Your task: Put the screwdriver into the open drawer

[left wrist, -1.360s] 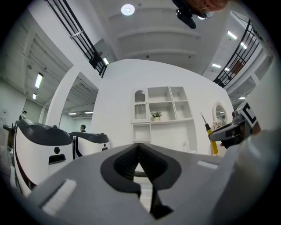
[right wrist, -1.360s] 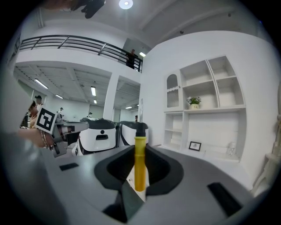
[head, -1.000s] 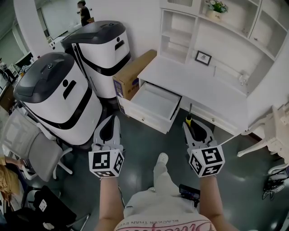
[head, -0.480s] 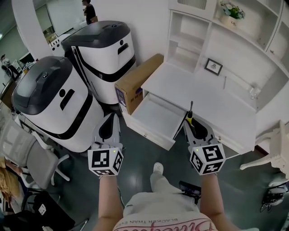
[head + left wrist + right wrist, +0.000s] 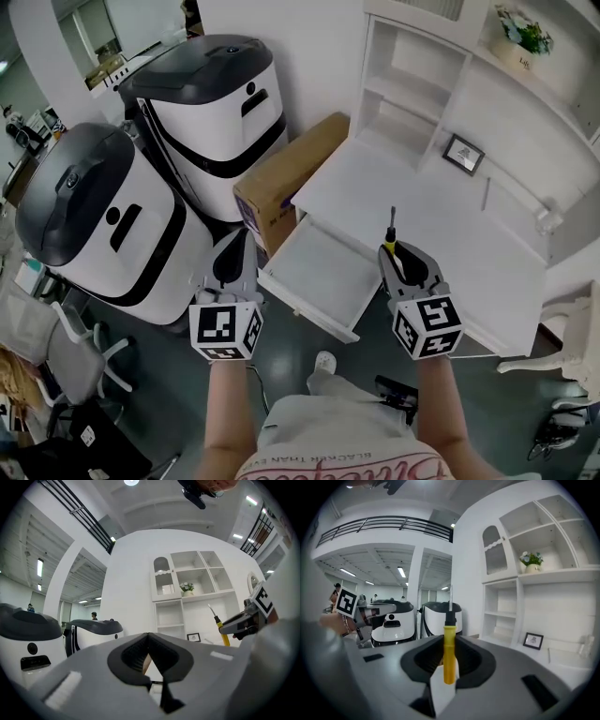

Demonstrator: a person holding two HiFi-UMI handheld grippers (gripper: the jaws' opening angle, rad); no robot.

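The screwdriver (image 5: 390, 243) has a yellow handle and a thin metal shaft that points away from me. My right gripper (image 5: 397, 260) is shut on its handle (image 5: 449, 651) and hangs over the right end of the open white drawer (image 5: 322, 275), by the desk's front edge. Pulled out of the white desk (image 5: 441, 225), the drawer shows a bare bottom. My left gripper (image 5: 232, 265) hovers left of the drawer's front corner, jaws together with nothing in them. The left gripper view shows the screwdriver (image 5: 221, 631) off to the right.
Two big white-and-black machines (image 5: 98, 220) (image 5: 211, 98) stand left of the desk. A cardboard box (image 5: 286, 173) leans between them and the drawer. On the desk sits a small picture frame (image 5: 461, 153), with a plant pot (image 5: 523, 42) on the shelves above. An office chair (image 5: 70, 361) is at lower left.
Both grippers have moved forward toward the desk. The screwdriver's tip has gone from short of the drawer front to over the drawer's right end. The grip has not changed.
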